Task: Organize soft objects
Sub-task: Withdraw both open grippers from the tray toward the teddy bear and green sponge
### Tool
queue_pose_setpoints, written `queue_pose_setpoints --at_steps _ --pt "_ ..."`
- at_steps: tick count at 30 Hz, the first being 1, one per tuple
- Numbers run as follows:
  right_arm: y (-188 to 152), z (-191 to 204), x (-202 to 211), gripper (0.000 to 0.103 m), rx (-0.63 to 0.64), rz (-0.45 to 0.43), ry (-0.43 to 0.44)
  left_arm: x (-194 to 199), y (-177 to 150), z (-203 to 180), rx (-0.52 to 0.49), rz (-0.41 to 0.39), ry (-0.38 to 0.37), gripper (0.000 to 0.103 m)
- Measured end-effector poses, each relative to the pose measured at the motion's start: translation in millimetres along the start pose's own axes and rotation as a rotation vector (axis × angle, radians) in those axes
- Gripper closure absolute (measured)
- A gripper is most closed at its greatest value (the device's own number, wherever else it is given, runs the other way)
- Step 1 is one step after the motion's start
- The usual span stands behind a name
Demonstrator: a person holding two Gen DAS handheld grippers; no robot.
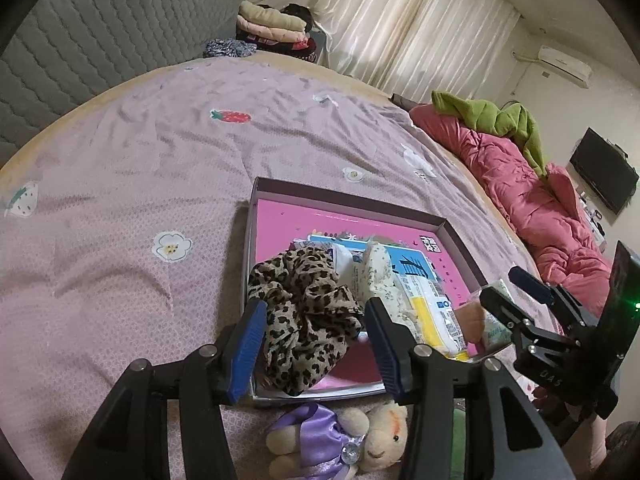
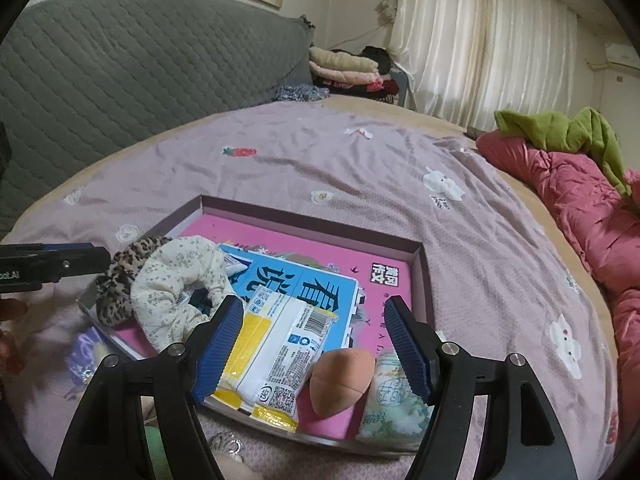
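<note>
A: Where is the leopard scrunchie (image 1: 308,312)?
B: At the tray's (image 1: 352,200) near left corner, between the left gripper's (image 1: 316,344) parted, non-pressing fingers; bedspread beyond lies open.
A: The right gripper (image 2: 316,350)?
B: Wide, holding nothing, above the tissue pack (image 2: 276,352).

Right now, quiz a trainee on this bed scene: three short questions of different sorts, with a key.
1. True or false: the leopard-print fabric scrunchie lies between the left gripper's blue pads.
2. Which lies outside the shallow pink-floored cardboard box? A) orange egg-shaped sponge B) plush bear in purple satin C) cream floral scrunchie
3. Fill in: the right gripper's jaws stand ____.

Key: 1 true; 2 B; 3 open.
</note>
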State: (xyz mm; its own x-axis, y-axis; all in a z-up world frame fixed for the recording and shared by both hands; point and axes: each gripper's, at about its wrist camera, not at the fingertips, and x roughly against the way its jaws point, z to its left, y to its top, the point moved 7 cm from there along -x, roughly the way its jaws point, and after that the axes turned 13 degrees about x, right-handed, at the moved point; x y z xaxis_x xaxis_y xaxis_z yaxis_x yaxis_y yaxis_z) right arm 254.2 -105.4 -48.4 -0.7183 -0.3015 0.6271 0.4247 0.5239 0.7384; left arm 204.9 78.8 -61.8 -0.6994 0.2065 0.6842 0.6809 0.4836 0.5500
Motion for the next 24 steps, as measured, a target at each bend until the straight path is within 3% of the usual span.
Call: queue_pose_setpoints --at_steps 14,24 --pt "1.9 -8.1 34.3 0.028 -0.026 -0.045 -0.022 9.3 2.2 -2.1 -0.002 -0.028 -0.020 0.052" --pt "0.1 -6.8 55.9 0.028 -0.031 -0.068 -0.025 17.9 -7.6 -12.1 -0.061 -0.034 -0.011 0.052"
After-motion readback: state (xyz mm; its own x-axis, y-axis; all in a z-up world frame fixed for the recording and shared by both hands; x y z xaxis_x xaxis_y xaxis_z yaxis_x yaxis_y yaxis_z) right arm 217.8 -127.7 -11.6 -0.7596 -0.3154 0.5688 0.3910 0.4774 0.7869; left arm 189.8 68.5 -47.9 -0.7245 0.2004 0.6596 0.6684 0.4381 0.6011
